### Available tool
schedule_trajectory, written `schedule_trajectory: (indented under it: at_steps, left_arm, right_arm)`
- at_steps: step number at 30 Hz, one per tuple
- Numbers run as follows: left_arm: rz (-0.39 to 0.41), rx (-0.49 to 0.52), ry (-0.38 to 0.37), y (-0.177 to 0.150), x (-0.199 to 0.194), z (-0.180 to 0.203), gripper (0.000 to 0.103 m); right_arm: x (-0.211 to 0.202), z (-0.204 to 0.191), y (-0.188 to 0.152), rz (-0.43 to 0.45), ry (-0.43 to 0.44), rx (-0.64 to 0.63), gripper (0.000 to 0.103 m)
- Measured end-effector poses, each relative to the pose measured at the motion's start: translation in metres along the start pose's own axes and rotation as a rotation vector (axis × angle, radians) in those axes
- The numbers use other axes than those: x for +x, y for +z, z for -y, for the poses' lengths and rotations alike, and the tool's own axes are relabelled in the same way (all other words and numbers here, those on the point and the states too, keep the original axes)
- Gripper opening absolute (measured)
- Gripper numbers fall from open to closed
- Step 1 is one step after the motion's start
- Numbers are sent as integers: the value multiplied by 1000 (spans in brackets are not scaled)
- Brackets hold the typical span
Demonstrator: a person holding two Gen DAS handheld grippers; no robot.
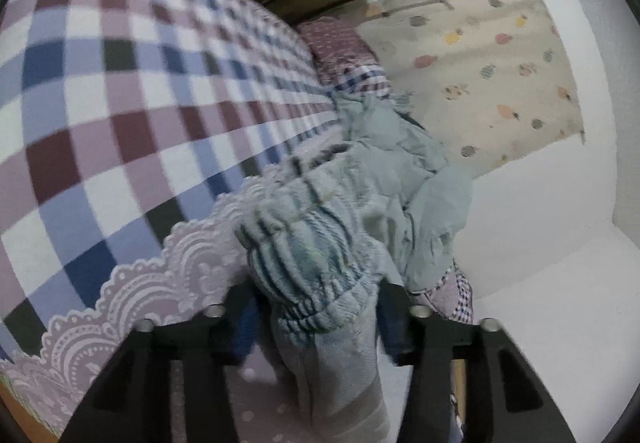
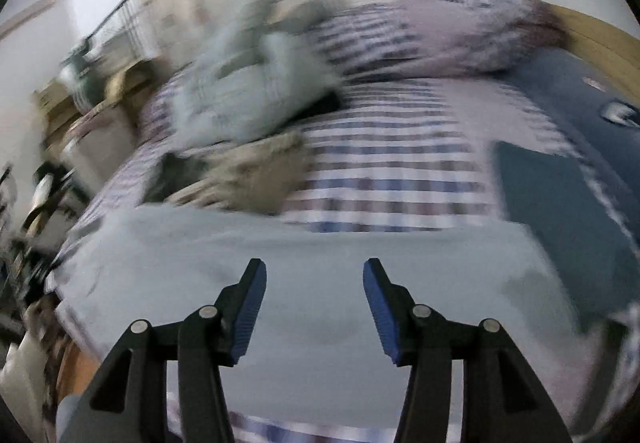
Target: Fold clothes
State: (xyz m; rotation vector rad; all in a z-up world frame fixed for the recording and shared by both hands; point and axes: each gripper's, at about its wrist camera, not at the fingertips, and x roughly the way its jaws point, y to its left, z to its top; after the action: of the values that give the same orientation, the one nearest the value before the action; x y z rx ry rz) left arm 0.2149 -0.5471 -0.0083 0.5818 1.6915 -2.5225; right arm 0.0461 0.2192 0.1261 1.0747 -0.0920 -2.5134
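Between the fingers of my left gripper (image 1: 316, 307) sits a bunched wad of pale blue-green garment (image 1: 316, 251), its elastic ribbed band crumpled right at the jaws. The cloth fills the gap and hides both pads, so the jaws look clamped on it, though I cannot see the contact itself. From there the same cloth trails away toward one o'clock, rumpled and folded over on itself. At nine o'clock of the wad lies a mauve lace-patterned cover (image 1: 160, 283), and beyond it, from nine to eleven o'clock, spreads the checked bedsheet (image 1: 120, 83) in blue, maroon and white. Farther off at twelve o'clock is a dark patterned pillow (image 1: 340, 43), and at two o'clock a cream fruit-print cloth (image 1: 480, 63) hangs against the white wall.

My right gripper (image 2: 315, 275) stands apart, its blue pads (image 2: 252, 307) bare with nothing between them. Just under and ahead of it lies a flat spread of grey-blue garment (image 2: 320, 243). Past that, at twelve o'clock, is the checked sheet; at eleven o'clock sits a tan item (image 2: 256, 171), too blurred for me to name, and beyond it a pale heap of clothes (image 2: 248, 83). At two o'clock lies a folded teal piece (image 2: 560, 203).
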Motion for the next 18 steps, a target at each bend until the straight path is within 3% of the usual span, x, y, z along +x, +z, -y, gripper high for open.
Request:
schedule_trajectory:
  at_steps: [4,7,14,18]
  left_arm:
    - [-13,31,62,1,7,-6,37]
    - [-42,-10,55,1,15,-25,39]
    - [-38,-13,18,0,15,-26,44]
    - [-37,0,28,1,18,-22,43]
  right_arm:
    - [24,-80,-15,-37,119,-130,54]
    - [40,-132,-37,-72,178,-222,55]
    - [71,-225,-102,-121,248,-404,54]
    - [88,-271,-127,-126,292,-445,39]
